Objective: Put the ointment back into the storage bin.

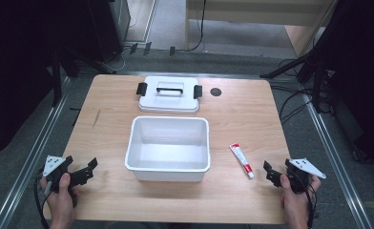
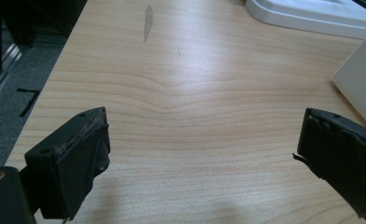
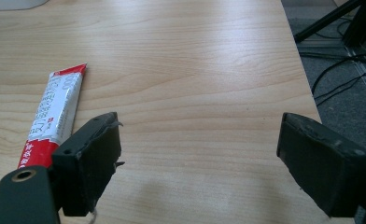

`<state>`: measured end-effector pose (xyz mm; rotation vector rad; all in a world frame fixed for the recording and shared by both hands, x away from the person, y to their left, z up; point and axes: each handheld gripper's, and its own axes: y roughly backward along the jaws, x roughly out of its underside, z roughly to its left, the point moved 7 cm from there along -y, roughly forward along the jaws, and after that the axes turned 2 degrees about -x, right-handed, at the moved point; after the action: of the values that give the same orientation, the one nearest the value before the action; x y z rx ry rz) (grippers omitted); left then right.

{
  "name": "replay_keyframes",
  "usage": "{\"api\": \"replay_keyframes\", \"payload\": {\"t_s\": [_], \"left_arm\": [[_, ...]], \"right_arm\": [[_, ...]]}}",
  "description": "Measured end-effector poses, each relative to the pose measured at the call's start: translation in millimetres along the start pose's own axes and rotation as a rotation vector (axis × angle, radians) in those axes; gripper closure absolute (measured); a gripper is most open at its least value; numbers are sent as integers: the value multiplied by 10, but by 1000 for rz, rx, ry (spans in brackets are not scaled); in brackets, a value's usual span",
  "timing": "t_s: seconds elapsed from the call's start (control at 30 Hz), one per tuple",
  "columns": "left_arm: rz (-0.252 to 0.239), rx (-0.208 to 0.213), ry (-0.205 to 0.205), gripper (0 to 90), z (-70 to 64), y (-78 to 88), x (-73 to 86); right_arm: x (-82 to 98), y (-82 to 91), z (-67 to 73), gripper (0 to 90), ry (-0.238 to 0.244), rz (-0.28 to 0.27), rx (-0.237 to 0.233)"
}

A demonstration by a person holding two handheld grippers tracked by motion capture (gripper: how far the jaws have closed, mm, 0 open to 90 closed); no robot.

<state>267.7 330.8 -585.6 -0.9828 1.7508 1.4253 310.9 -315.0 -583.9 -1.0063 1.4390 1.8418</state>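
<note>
wooden table (image 1: 242, 114), light grain, rounded corners, with a dark streak near its left edge and a small round black mark at the far side. item one: white rectangular bin (image 1: 168, 149), open top, nothing visible inside, standing at the table's middle. item two: white lid (image 1: 168, 95) with a grey handle and two black side clips, lying flat just beyond the bin, apart from it. item three: toothpaste tube (image 1: 241, 160), white with red ends and printed lettering, lying flat on the bare wood to the right of the bin, near but not touching it, its cap end toward the person. item four: left gripper (image 1: 80, 172), held in the person's left hand at the near left corner, jaws released and spread wide over bare wood, nothing between them. item five: right gripper (image 1: 275, 172), held in the right hand at the near right corner, jaws likewise released and wide apart; in the right gripper view the tube (image 3: 55, 114) lies just outside the left-hand jaw, beside it and not between the pads.
</note>
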Motion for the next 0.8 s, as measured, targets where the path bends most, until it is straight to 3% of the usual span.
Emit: {"api": "replay_keyframes", "payload": {"t_s": [0.57,0.63,0.7,0.8], "left_arm": [[-6,9,7,30,-1,-2,-4],[-11,11,3,30,-9,-5,-10],[-24,8,-8,30,-24,3,-11],[-27,3,-15,29,-27,8,-13]], "right_arm": [[2,-9,7,146,-1,10,-28],[2,-1,20,147,-4,17,-62],[-13,19,42,147,-36,17,-112],[-66,53,79,147,-29,25,-129]]}}
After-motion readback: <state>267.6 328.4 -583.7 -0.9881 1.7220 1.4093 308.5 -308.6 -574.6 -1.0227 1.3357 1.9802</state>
